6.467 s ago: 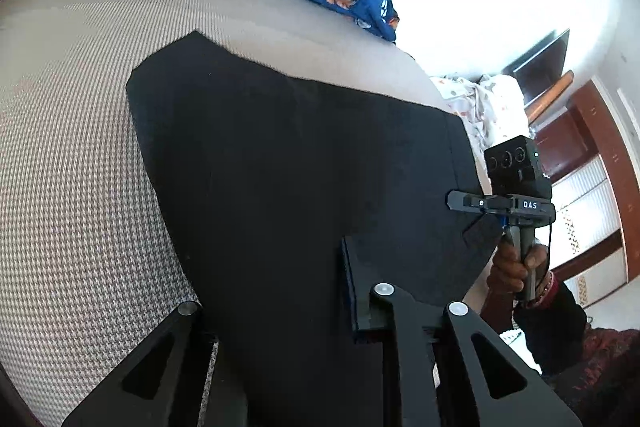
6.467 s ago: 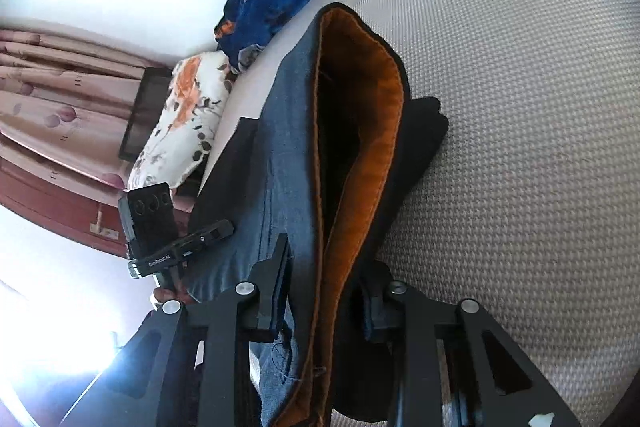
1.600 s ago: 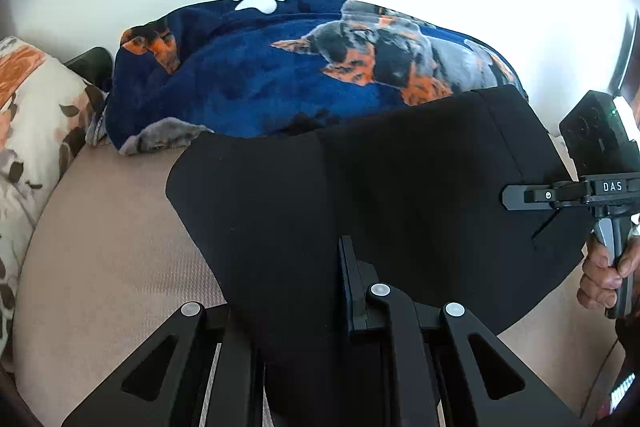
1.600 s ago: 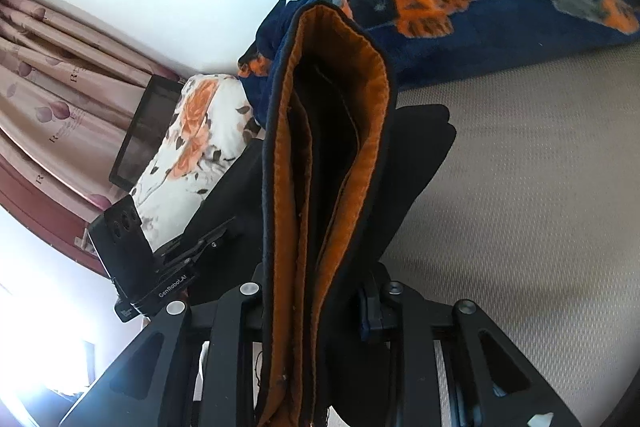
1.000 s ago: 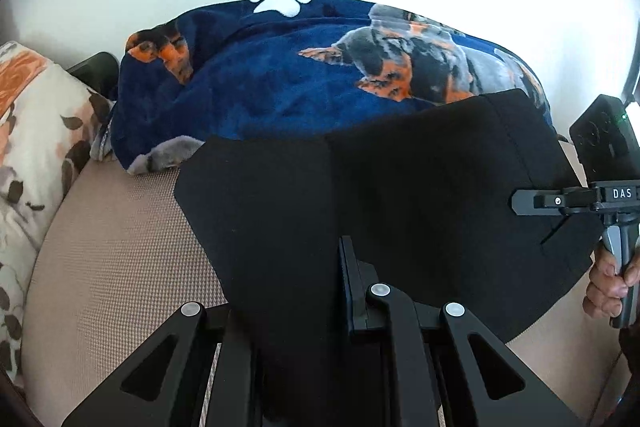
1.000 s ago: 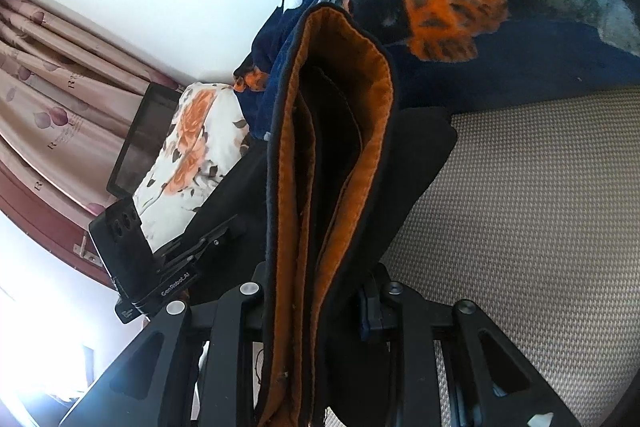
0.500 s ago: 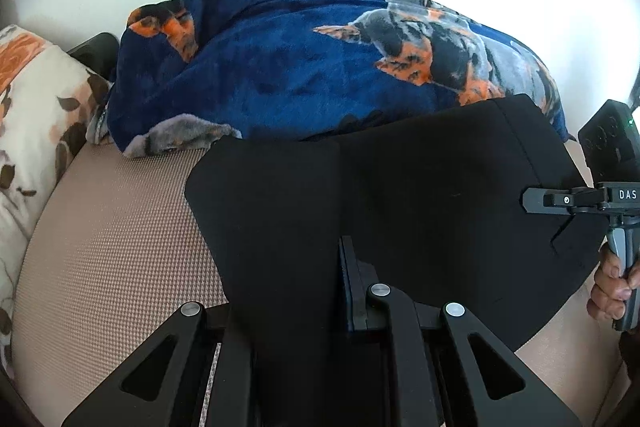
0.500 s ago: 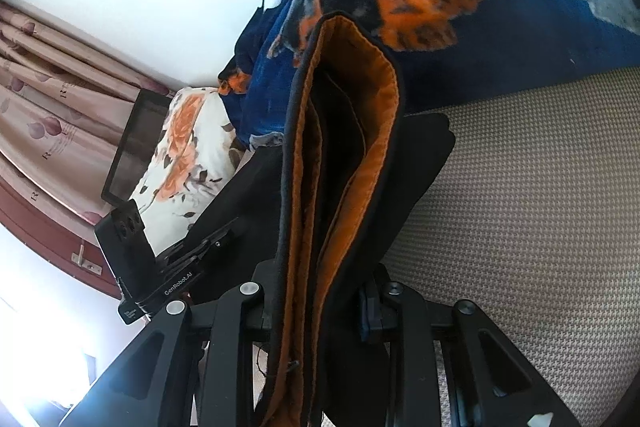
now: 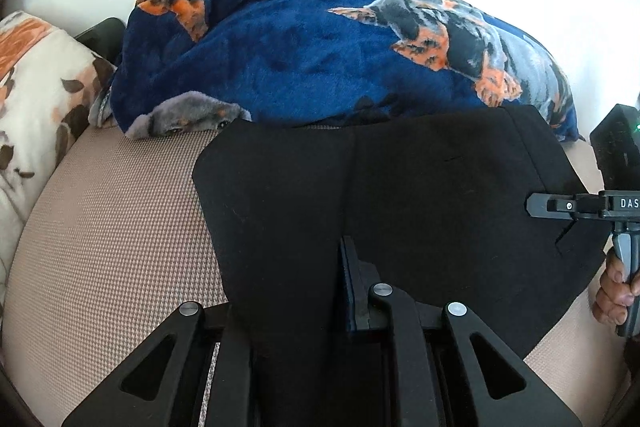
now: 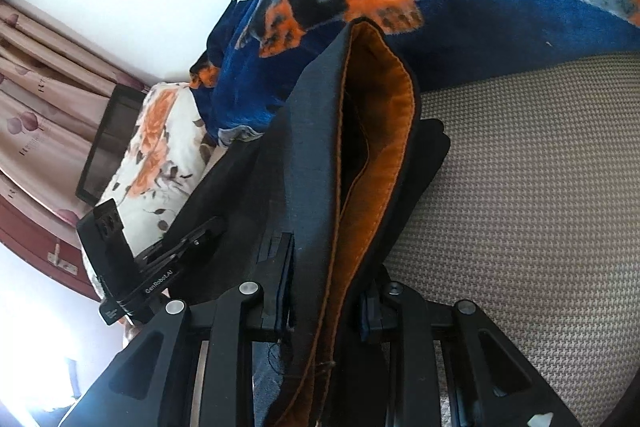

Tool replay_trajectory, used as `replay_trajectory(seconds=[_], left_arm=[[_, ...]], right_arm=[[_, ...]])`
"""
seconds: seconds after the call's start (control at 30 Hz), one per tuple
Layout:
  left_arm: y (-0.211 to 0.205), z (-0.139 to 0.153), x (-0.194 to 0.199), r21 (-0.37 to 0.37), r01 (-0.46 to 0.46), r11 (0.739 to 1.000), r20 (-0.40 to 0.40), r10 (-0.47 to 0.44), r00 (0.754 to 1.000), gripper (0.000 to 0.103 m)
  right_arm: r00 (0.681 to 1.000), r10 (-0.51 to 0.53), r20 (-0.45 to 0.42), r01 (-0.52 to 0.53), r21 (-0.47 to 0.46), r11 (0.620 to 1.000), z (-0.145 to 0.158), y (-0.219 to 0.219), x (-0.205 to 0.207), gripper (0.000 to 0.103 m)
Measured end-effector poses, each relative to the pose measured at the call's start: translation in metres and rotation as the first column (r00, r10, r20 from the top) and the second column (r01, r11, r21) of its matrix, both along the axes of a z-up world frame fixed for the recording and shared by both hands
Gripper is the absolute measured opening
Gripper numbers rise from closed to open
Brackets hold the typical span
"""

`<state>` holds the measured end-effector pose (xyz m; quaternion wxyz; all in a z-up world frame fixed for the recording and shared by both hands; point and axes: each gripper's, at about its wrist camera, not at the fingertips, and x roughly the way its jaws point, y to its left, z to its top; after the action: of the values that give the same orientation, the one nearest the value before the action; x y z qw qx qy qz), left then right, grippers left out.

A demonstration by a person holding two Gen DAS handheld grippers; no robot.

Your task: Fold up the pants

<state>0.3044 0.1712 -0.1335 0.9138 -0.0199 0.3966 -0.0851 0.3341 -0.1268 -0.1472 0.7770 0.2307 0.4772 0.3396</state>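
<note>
The pants (image 9: 400, 195) hang as a dark folded panel between the two claws, held above a beige woven bed (image 9: 112, 227) and close to its far edge, where a blue dog-print blanket (image 9: 320, 59) is heaped. The left claw (image 9: 304, 291) is pressed together on one side of the fabric's near edge; cloth fills the gap between its fingers. The right claw (image 10: 324, 291) pinches a thick bundle at the waistband (image 10: 384, 131), whose orange lining shows as an open loop standing up in front of its camera. In the left view the right claw (image 9: 560, 205) grips the panel's other side, with the person's hand (image 9: 612, 291) on its handle.

Compared with a second ago, the panel sits lower against the blanket: its far hem, which then overlapped the blanket's front, now lies along the seam where blanket meets bed, and more beige cover shows to the left of the pants. Both grips look the same as before. A few seconds earlier the pants were spread over the open middle of the bed, so they have been carried toward the far edge.

This reads as the folded pants being lowered to rest at that edge. What likely remains is to lay them flat and release; the risk is the hem riding up onto the blanket and spoiling the fold.
</note>
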Motion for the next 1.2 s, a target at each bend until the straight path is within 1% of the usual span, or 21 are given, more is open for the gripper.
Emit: replay_trajectory(seconds=[0.2, 0.47, 0.67, 0.73, 0.83, 0.93, 1.2], left_arm=[[0.002, -0.004, 0.0, -0.005, -0.006, 1.0, 0.004, 0.006, 1.0, 0.019], [0.001, -0.005, -0.002, 0.0, -0.018, 1.0, 0.019, 0.018, 1.0, 0.023], [0.0, -0.006, -0.003, 0.017, -0.032, 0.999, 0.03, 0.032, 0.999, 0.027], [0.001, -0.007, -0.003, 0.02, -0.042, 0.999, 0.031, 0.041, 0.999, 0.031], [0.001, -0.007, -0.003, 0.026, -0.051, 0.998, 0.032, 0.05, 0.998, 0.035], [0.002, -0.007, -0.003, 0.032, -0.059, 0.998, 0.031, 0.058, 0.998, 0.038], [0.001, -0.008, -0.003, 0.045, -0.07, 0.997, 0.032, 0.069, 0.997, 0.041]], right_arm=[[1.0, -0.009, 0.019, 0.009, -0.04, 0.999, -0.001, 0.006, 0.001, 0.025], [0.999, -0.026, 0.028, 0.028, -0.059, 0.998, -0.007, 0.005, 0.0, 0.027], [0.997, -0.039, 0.061, 0.046, -0.107, 0.993, -0.004, 0.012, -0.002, 0.029], [0.997, -0.046, 0.069, 0.054, -0.118, 0.992, -0.004, 0.013, -0.002, 0.03], [0.995, -0.056, 0.081, 0.066, -0.133, 0.989, -0.005, 0.014, -0.004, 0.031], [0.992, -0.061, 0.108, 0.079, -0.166, 0.983, -0.003, 0.017, -0.007, 0.033], [0.985, -0.071, 0.155, 0.105, -0.218, 0.97, 0.001, 0.021, -0.012, 0.036]])
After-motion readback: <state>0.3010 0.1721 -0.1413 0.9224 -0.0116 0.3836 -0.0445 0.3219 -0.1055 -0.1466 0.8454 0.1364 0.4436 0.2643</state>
